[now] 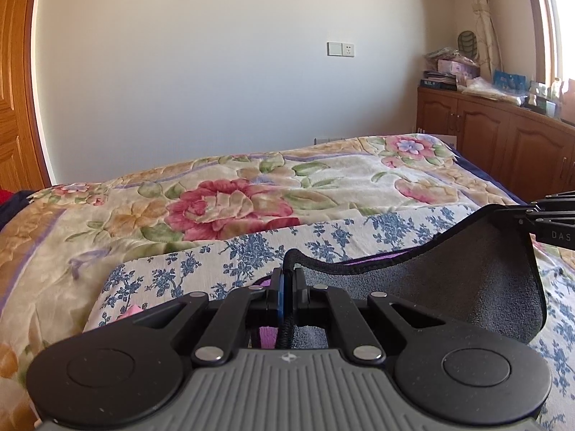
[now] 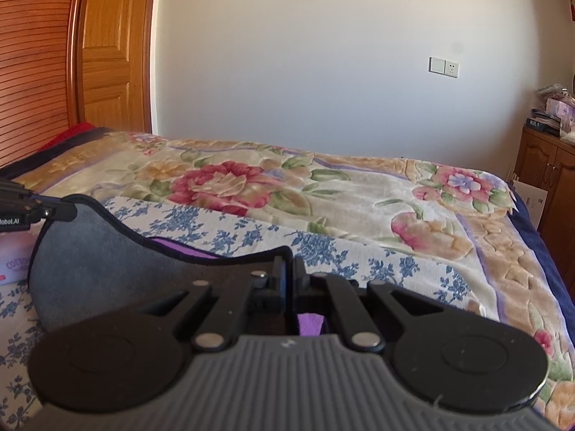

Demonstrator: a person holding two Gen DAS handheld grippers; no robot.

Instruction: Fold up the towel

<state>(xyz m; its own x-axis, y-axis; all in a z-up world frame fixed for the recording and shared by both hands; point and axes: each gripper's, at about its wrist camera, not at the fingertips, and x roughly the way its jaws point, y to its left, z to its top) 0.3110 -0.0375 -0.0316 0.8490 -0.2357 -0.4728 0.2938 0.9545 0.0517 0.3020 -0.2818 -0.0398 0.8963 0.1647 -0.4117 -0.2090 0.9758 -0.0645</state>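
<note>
The towel (image 1: 467,269) is grey with a black stitched hem and a purple side showing beneath. It is lifted off the bed between both grippers, its top edge sagging. My left gripper (image 1: 287,280) is shut on the hem at one corner. My right gripper (image 2: 289,269) is shut on the hem at the other corner. The towel (image 2: 93,251) hangs to the left in the right wrist view. The right gripper shows at the right edge of the left wrist view (image 1: 539,215); the left gripper shows at the left edge of the right wrist view (image 2: 39,212).
Under the towel lies a white cloth with blue flowers (image 1: 222,262) on a floral bed blanket (image 1: 233,201). A wooden cabinet with clutter (image 1: 503,133) stands at the right, a wooden door (image 2: 111,46) at the left. A white pack (image 2: 14,262) lies on the bed.
</note>
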